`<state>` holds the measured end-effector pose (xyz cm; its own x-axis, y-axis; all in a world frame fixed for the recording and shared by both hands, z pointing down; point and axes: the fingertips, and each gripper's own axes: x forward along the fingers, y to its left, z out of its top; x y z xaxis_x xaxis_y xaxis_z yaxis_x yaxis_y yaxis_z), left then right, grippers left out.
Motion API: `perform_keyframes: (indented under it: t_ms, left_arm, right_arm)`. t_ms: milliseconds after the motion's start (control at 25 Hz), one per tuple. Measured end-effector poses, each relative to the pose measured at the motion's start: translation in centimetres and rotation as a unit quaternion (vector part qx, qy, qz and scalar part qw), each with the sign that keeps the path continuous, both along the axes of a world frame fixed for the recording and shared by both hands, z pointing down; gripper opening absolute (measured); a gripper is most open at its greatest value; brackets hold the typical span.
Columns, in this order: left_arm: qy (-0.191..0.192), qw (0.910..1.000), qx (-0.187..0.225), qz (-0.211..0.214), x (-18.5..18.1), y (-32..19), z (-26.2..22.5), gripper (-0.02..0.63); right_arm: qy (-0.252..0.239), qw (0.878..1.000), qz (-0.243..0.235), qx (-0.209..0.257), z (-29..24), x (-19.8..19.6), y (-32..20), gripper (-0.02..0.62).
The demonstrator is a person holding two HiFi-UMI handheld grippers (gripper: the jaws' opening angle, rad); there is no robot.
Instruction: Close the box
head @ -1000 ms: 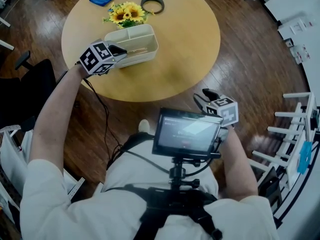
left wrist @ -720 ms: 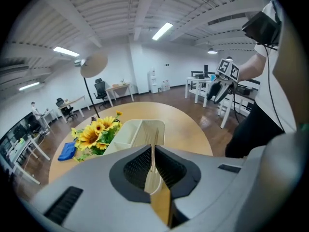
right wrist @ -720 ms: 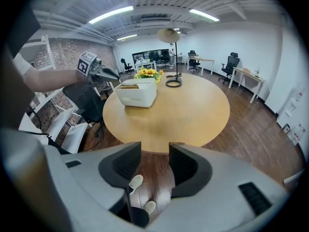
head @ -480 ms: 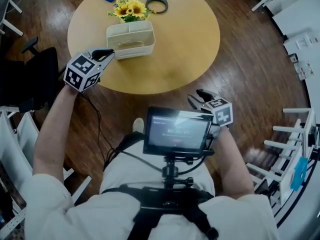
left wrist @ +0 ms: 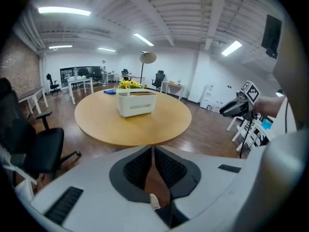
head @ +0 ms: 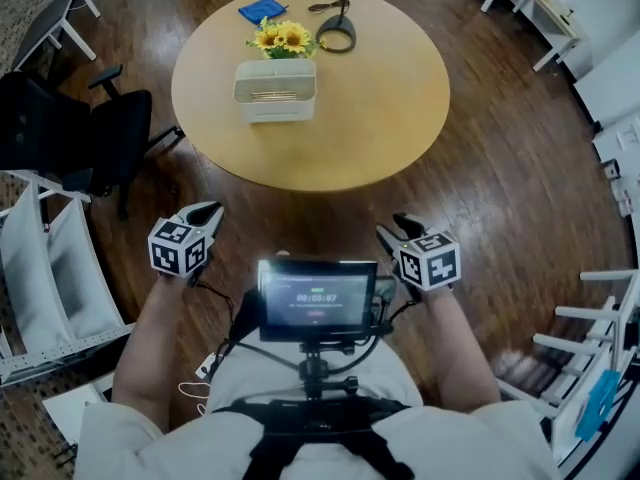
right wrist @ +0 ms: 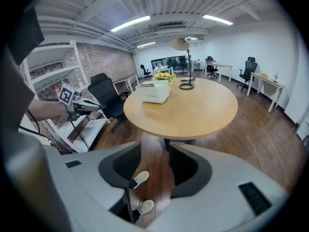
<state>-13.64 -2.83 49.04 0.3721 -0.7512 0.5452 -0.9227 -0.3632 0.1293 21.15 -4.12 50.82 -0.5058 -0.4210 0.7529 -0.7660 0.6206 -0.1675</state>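
The white box (head: 275, 90) stands on the round wooden table (head: 380, 98), beside the sunflowers (head: 283, 37). It also shows far ahead in the left gripper view (left wrist: 137, 102) and in the right gripper view (right wrist: 154, 92). At this distance I cannot tell how its lid sits. My left gripper (head: 207, 213) is held over the floor, well short of the table, jaws shut on nothing (left wrist: 152, 151). My right gripper (head: 398, 228) hangs level with it on the right, jaws open and empty (right wrist: 155, 153).
A blue cloth (head: 262, 10) and a lamp base (head: 337, 33) lie at the table's far side. A black office chair (head: 95, 133) stands left of the table, white racks (head: 50, 268) beside it. A chest-mounted screen (head: 317, 298) sits between the grippers.
The left gripper has pulled away from the box and back to the body. The person has stepped back from the table, so the box now lies much farther off.
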Motion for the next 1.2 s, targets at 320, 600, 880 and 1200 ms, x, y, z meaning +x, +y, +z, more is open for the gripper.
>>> perform_keyframes:
  t_ms: [320, 600, 880, 1200]
  left_arm:
    - [-0.010, 0.9950, -0.032, -0.094, 2.1, 13.0, -0.3, 0.018]
    - [-0.004, 0.9911, -0.044, -0.126, 3.5, 17.0, 0.8, 0.018]
    - [0.000, 0.9912, -0.042, -0.126, 5.2, 16.4, 1.0, 0.018]
    - [-0.018, 0.9939, -0.041, -0.101, 5.9, 15.2, 0.2, 0.018]
  right_arm:
    - [-0.025, 0.998, -0.056, -0.005, -0.5, -0.2, 4.7, 0.189]
    - [-0.045, 0.995, -0.085, 0.006, -1.0, -2.0, 7.8, 0.189]
    - [-0.060, 0.994, -0.096, -0.003, -0.8, -1.1, 9.8, 0.189]
    - [-0.067, 0.994, -0.089, 0.004, -0.9, -0.5, 10.3, 0.187]
